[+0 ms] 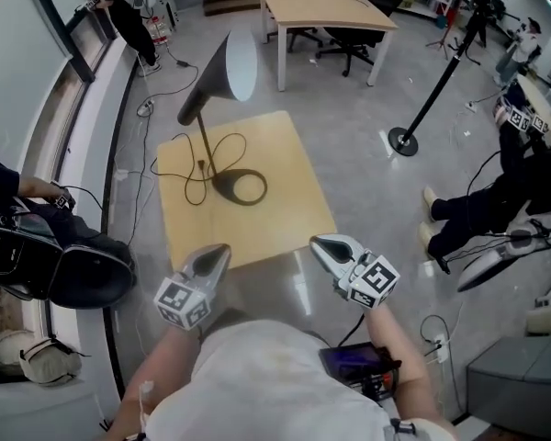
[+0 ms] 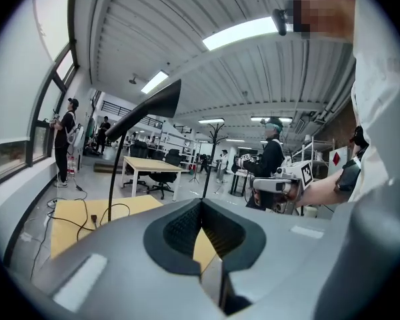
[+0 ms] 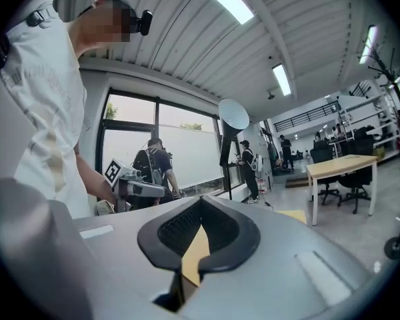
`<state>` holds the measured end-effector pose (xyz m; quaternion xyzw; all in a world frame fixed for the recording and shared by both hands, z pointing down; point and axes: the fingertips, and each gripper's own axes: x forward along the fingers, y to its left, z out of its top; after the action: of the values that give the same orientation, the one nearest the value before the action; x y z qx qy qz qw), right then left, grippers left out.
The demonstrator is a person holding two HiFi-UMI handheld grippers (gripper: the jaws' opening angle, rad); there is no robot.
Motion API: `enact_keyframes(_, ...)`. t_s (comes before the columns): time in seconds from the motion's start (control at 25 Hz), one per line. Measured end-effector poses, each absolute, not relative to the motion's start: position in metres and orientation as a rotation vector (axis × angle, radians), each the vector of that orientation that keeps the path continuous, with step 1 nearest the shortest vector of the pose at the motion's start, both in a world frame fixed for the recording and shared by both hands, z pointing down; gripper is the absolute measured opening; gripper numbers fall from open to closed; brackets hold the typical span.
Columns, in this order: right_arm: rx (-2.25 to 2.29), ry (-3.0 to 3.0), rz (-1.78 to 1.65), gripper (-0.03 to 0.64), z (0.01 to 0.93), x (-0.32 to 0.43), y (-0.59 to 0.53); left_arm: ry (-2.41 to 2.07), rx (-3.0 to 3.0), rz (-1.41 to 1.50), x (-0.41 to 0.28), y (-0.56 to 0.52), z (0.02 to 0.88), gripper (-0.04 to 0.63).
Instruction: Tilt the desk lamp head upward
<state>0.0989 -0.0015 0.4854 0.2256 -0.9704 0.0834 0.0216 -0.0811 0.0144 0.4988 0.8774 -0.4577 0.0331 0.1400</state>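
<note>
The black desk lamp stands on a small wooden table [image 1: 285,163]. Its ring base [image 1: 241,187] rests near the table's middle, and its cone head [image 1: 222,70] is raised with the pale inside facing right. My left gripper [image 1: 216,254] and right gripper [image 1: 323,246] hover at the table's near edge, well short of the lamp. Both are shut with nothing between the jaws. In the left gripper view the lamp head [image 2: 153,105] shows dark, up and to the left beyond my shut left gripper [image 2: 201,202]. From the right gripper [image 3: 200,202] the lamp head [image 3: 233,115] shows ahead.
The lamp's black cable [image 1: 202,159] loops over the table. A larger desk [image 1: 326,12] with office chairs stands behind. A black pole stand [image 1: 432,99] is at the right, near a seated person [image 1: 496,200]. Another person sits at the left [image 1: 37,237].
</note>
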Motion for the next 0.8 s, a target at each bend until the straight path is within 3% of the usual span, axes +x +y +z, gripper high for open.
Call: enact_keyframes(0.8,0.711,-3.025,0.285,0.014,0.490,0.108,0.018,-1.330,2.570,0.113,-0.069,0.040,0.498,0.002)
